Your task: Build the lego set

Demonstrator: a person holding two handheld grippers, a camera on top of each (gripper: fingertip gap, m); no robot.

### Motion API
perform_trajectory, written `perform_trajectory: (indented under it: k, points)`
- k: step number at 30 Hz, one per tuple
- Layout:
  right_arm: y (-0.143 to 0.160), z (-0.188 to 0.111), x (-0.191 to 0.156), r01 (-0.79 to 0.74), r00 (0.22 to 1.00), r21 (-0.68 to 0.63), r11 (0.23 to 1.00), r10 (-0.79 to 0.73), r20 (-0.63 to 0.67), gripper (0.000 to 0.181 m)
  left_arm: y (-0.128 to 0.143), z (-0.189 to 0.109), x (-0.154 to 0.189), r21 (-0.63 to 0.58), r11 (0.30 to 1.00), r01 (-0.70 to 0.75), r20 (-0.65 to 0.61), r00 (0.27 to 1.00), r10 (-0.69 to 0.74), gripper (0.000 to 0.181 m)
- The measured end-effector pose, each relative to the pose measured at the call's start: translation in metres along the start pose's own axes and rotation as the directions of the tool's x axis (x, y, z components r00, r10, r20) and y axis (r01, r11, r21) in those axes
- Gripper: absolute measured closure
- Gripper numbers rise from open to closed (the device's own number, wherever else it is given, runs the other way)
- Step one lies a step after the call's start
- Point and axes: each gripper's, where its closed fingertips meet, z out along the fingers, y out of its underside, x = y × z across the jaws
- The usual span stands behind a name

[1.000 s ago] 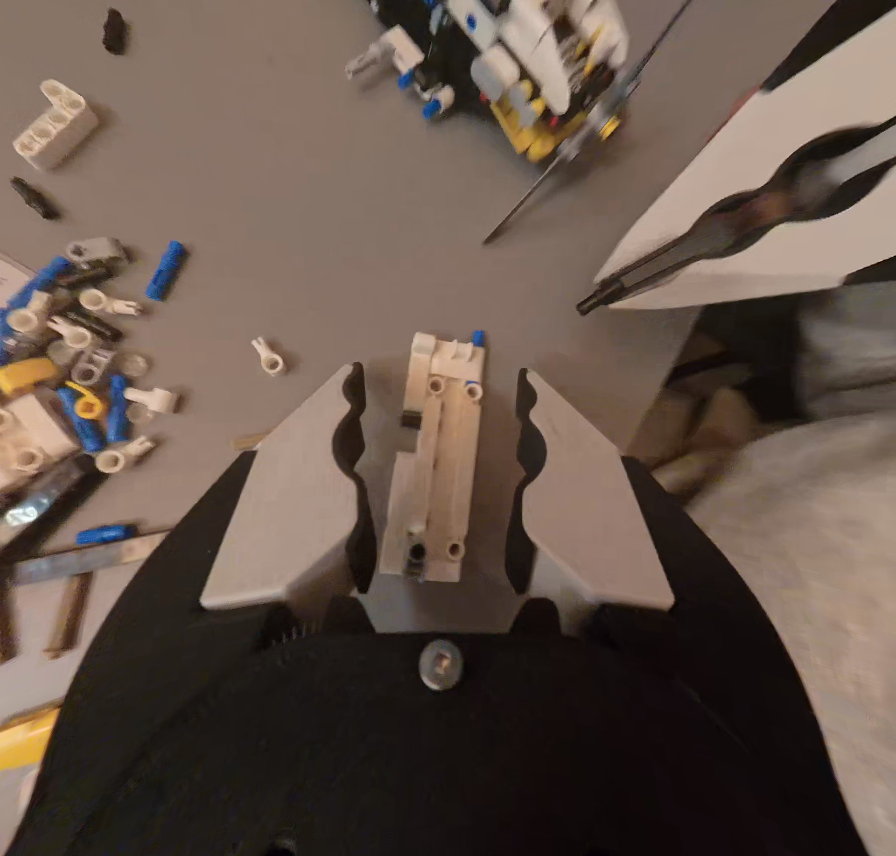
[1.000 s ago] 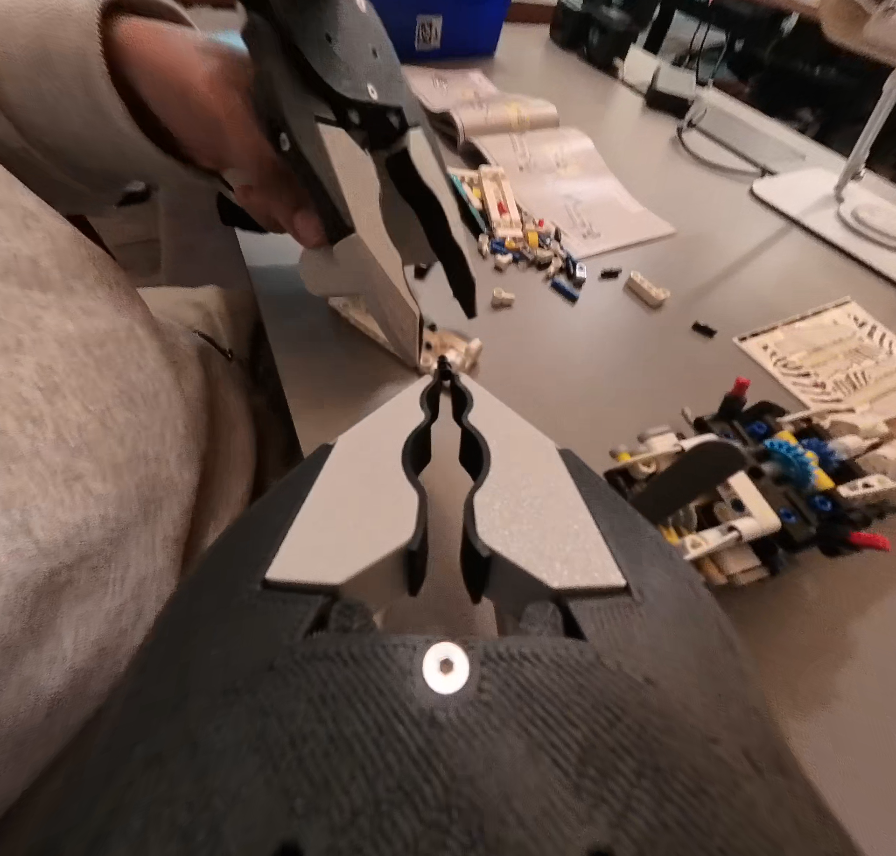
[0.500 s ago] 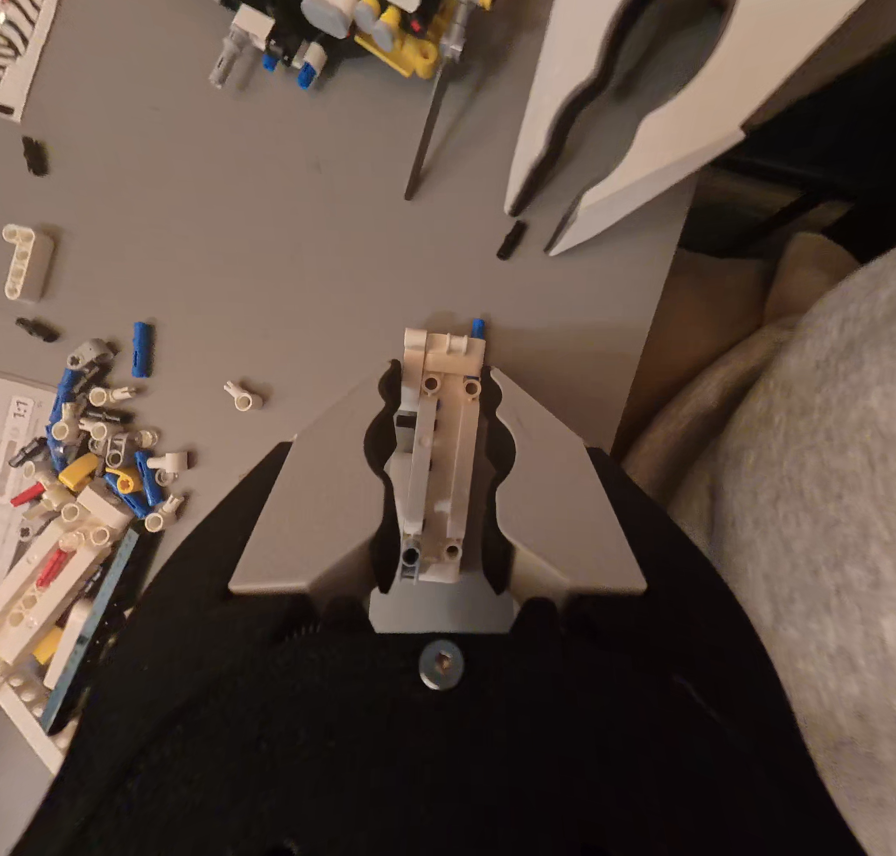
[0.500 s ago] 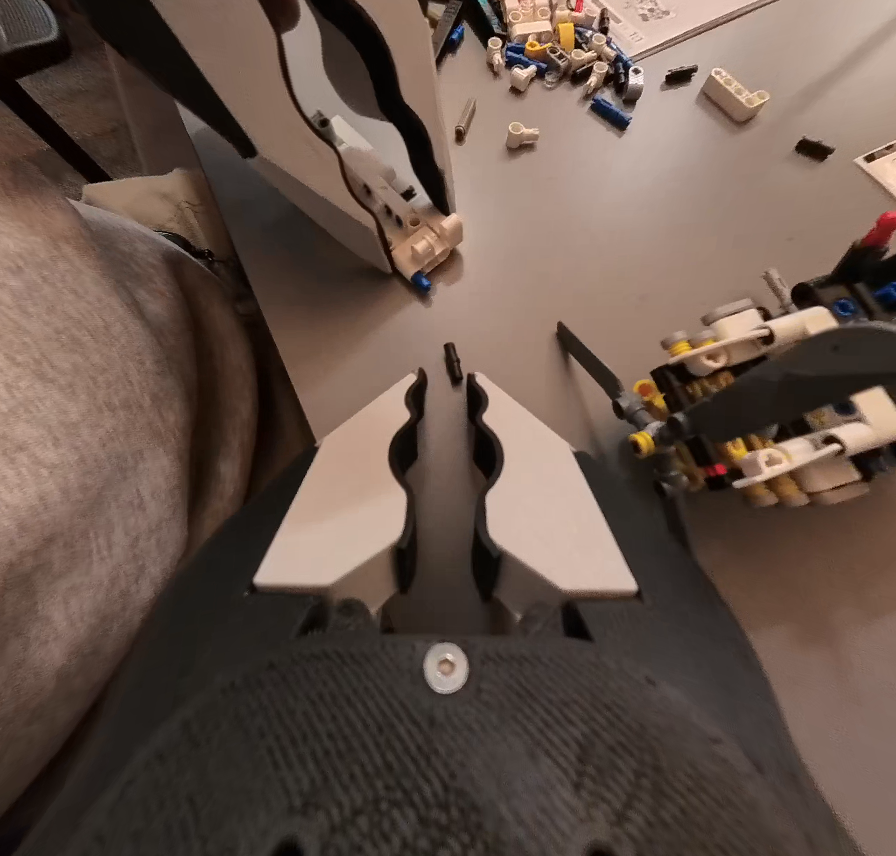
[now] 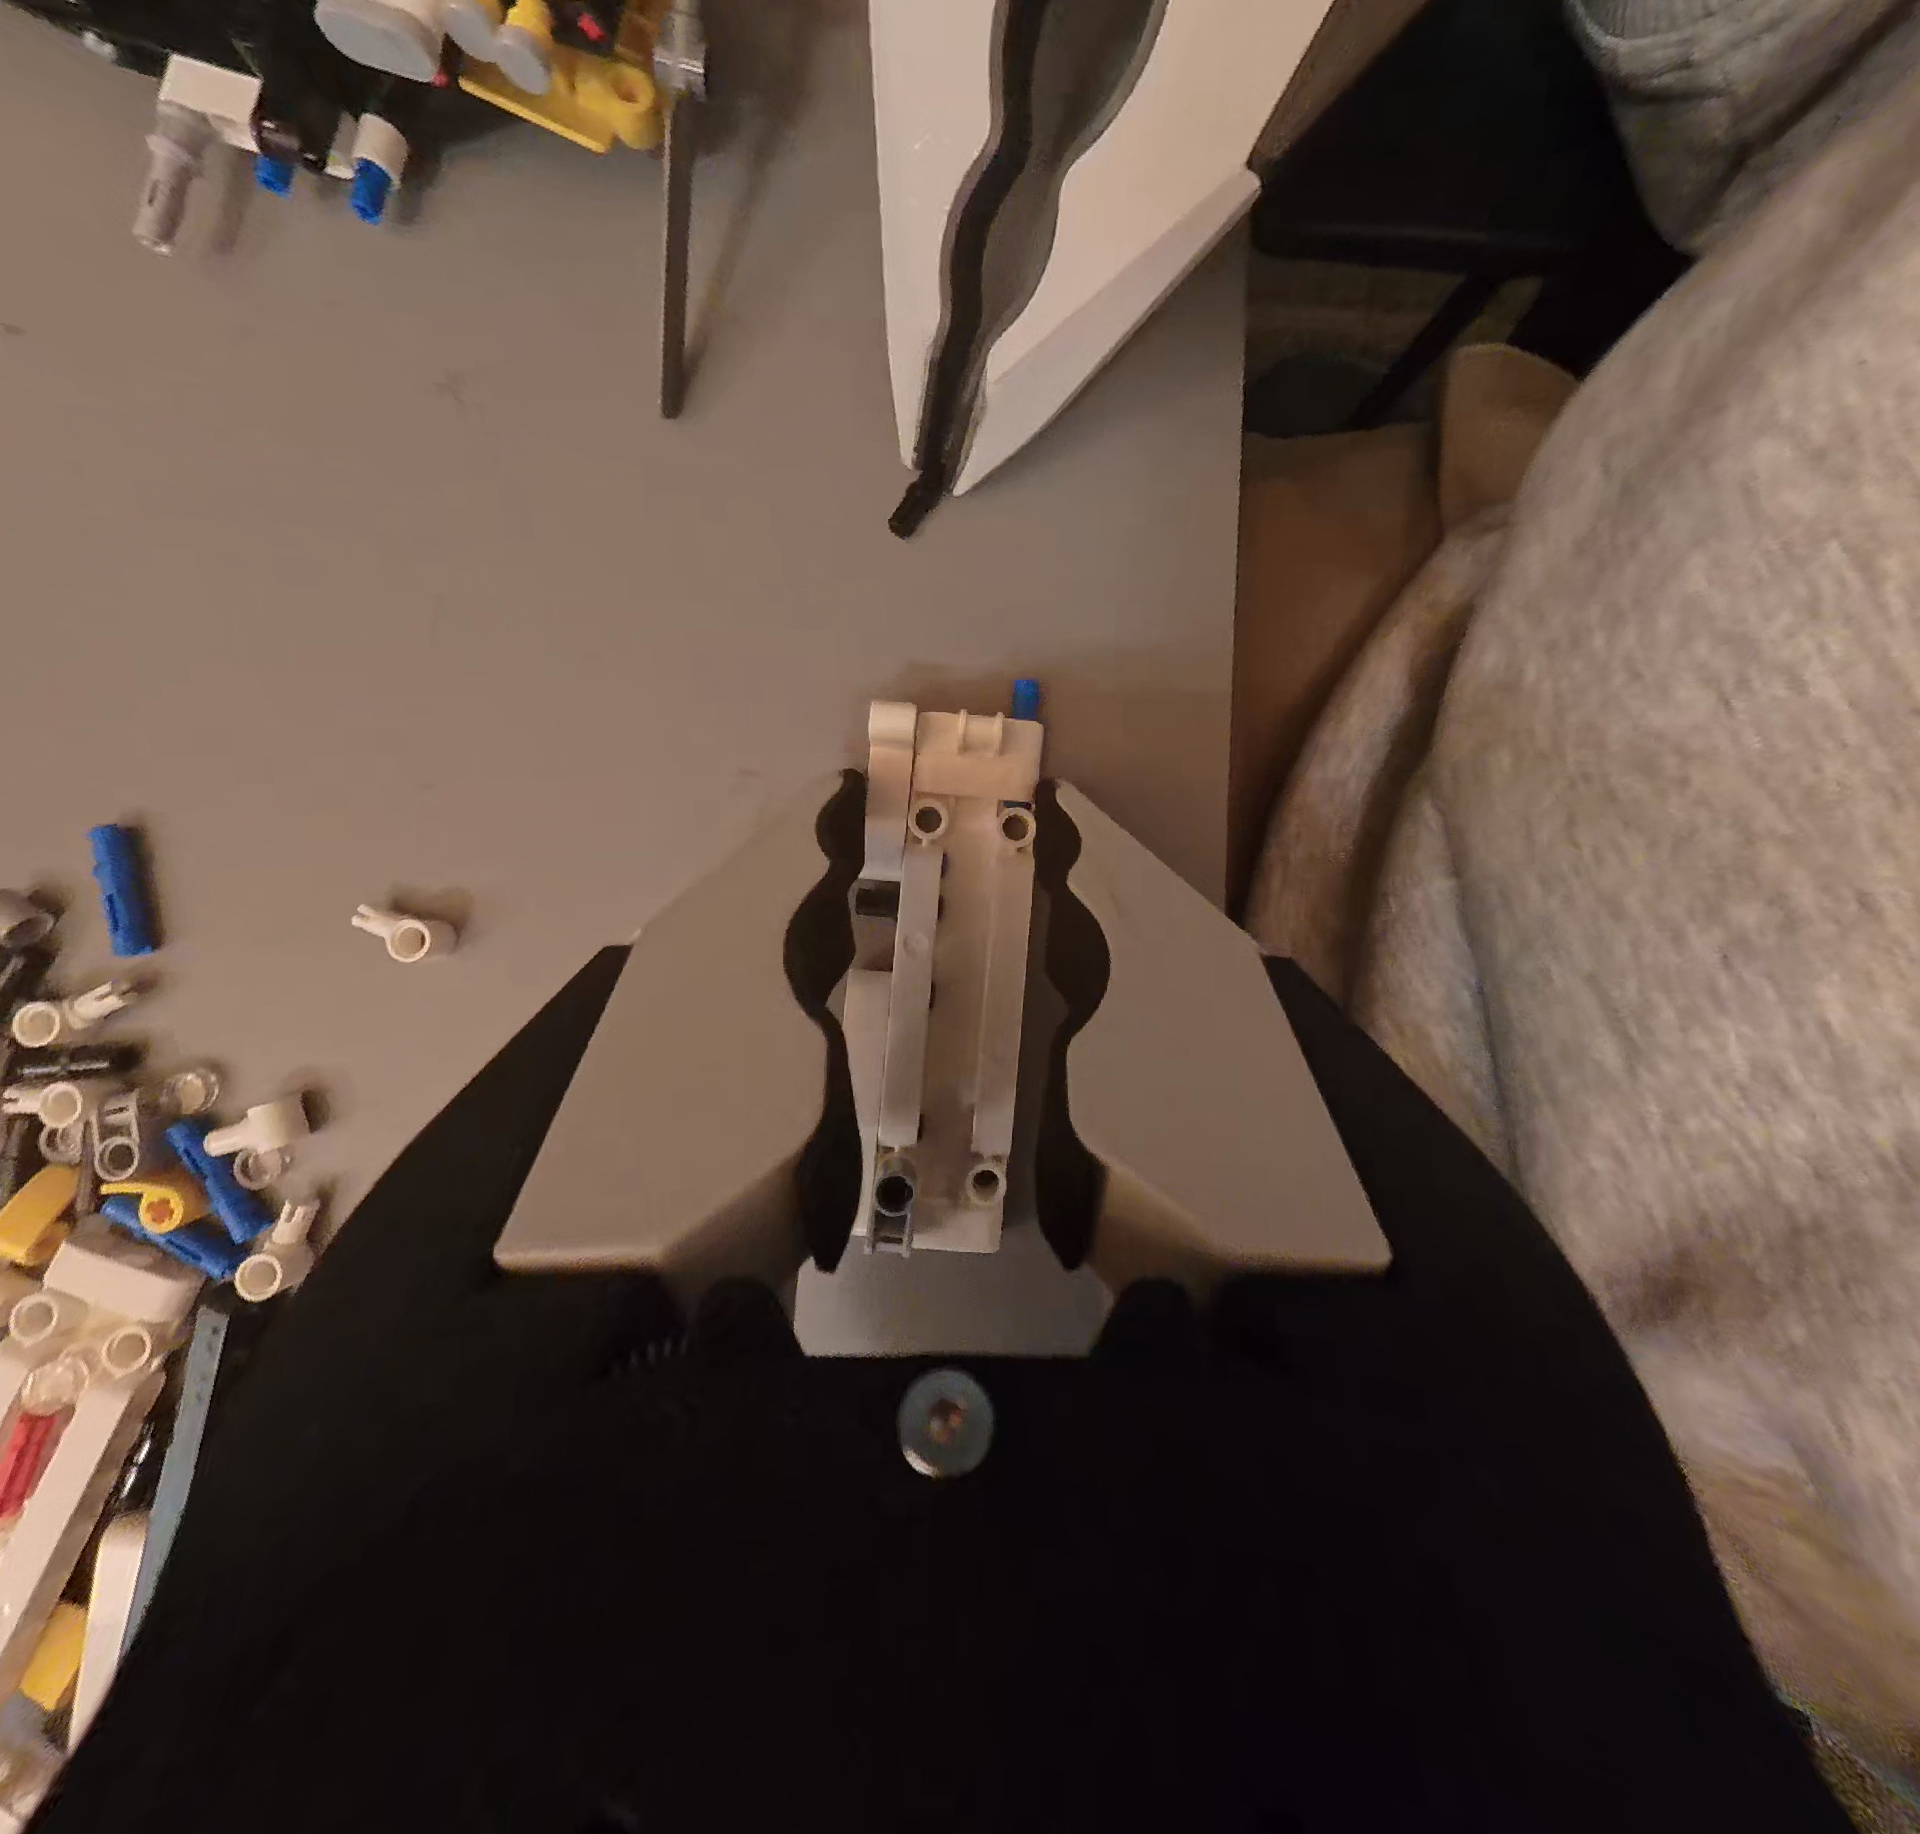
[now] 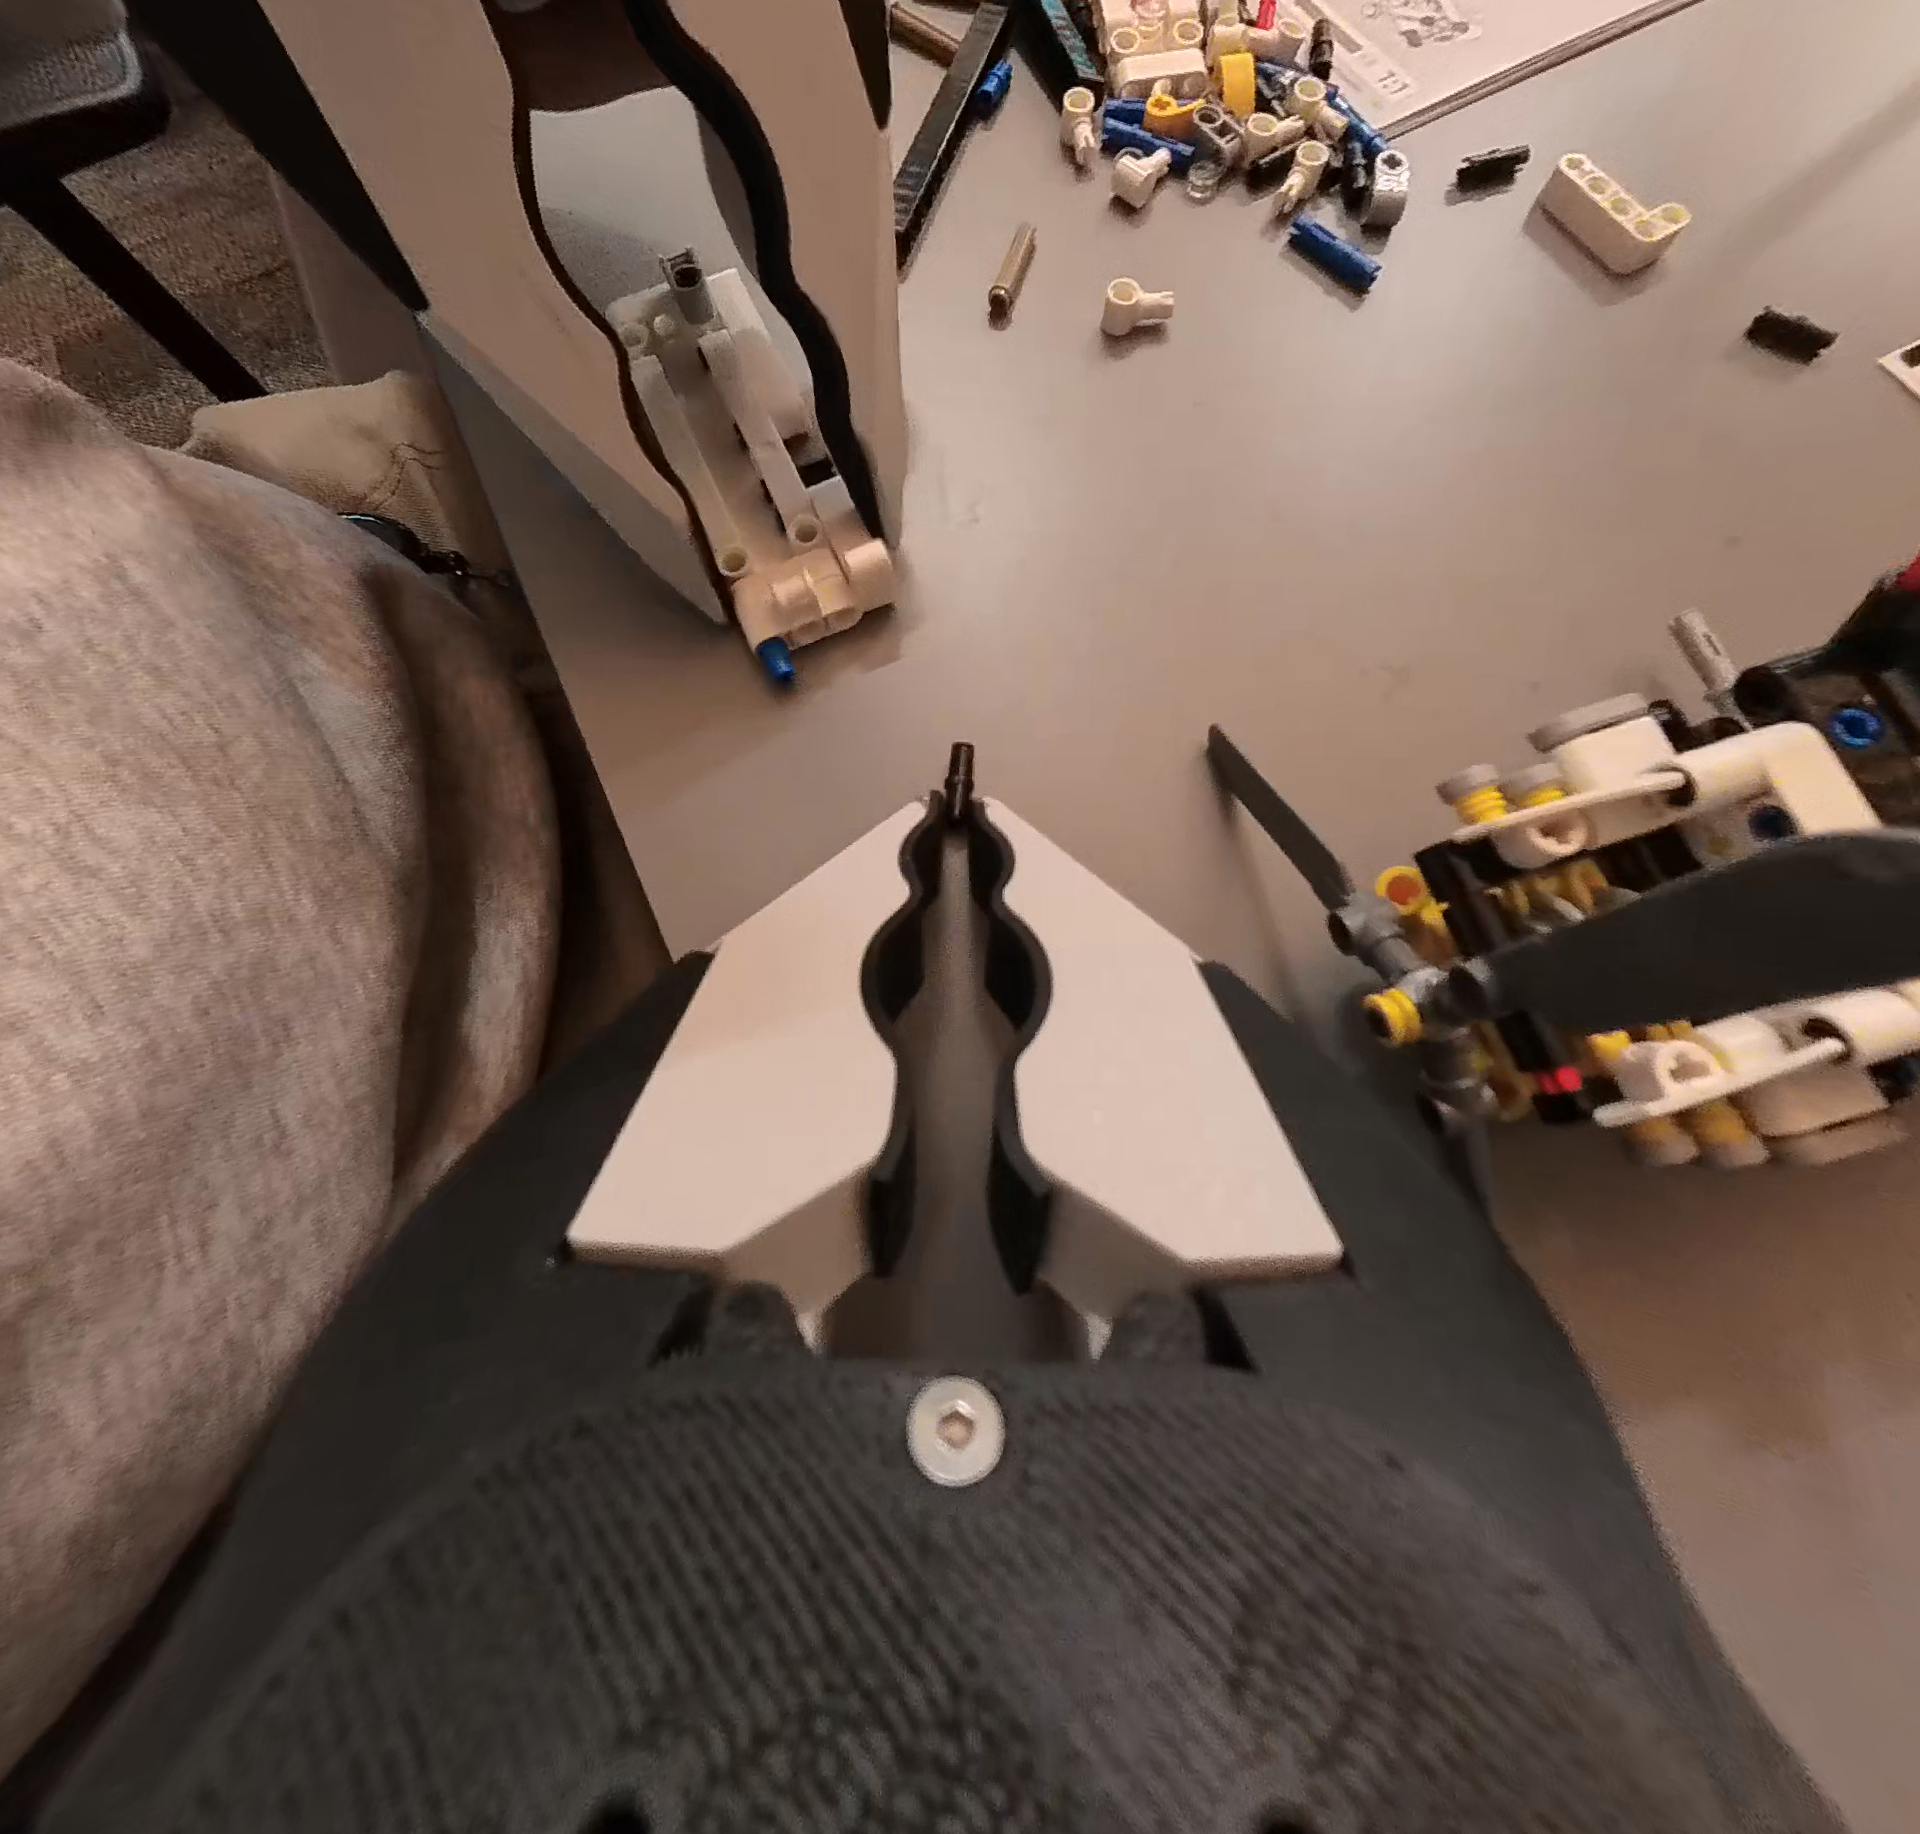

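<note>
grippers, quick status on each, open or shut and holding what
Left gripper: shut on the white lego sub-assembly, a blue pin at its far tip.
Right gripper: shut on a small black pin at its fingertips.

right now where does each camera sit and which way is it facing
Left wrist view: on the left gripper, looking down along its fingers at the grey table; the fingers clamp a white lego sub-assembly, and the person's grey-sleeved arm fills the right edge.
Right wrist view: on the right gripper, facing across the table; its fingers pinch a small black pin, with grey clothing at left.
Shared: each view shows the other gripper, the sub-assembly, the pin, the loose parts pile and the part-built model.
</note>
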Motion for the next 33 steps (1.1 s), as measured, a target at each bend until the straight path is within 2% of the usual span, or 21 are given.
perform_trajectory:
  k: [5,8,15,33]
  points:
    - [-0.001,0.001,-0.002,-0.022,0.999,0.0,1.0,0.022,0.032,0.178,0.0,0.0,0.003,0.008,1.0,-0.02,-0.035,0.999,0.02,0.149]
    - [-0.005,0.005,-0.015,-0.023,0.993,-0.004,1.0,0.023,0.115,0.178,0.0,0.0,0.005,0.015,1.0,-0.027,-0.046,0.999,0.028,0.149]
    - [-0.013,0.015,-0.029,0.04,0.975,-0.032,0.999,-0.032,0.222,0.179,-0.002,0.001,0.008,0.03,0.998,-0.047,-0.052,0.997,0.049,0.149]
    - [-0.015,0.016,-0.029,0.064,0.945,-0.029,0.998,-0.051,0.322,0.179,-0.002,0.002,0.01,0.061,0.997,-0.055,-0.062,0.996,0.058,0.149]
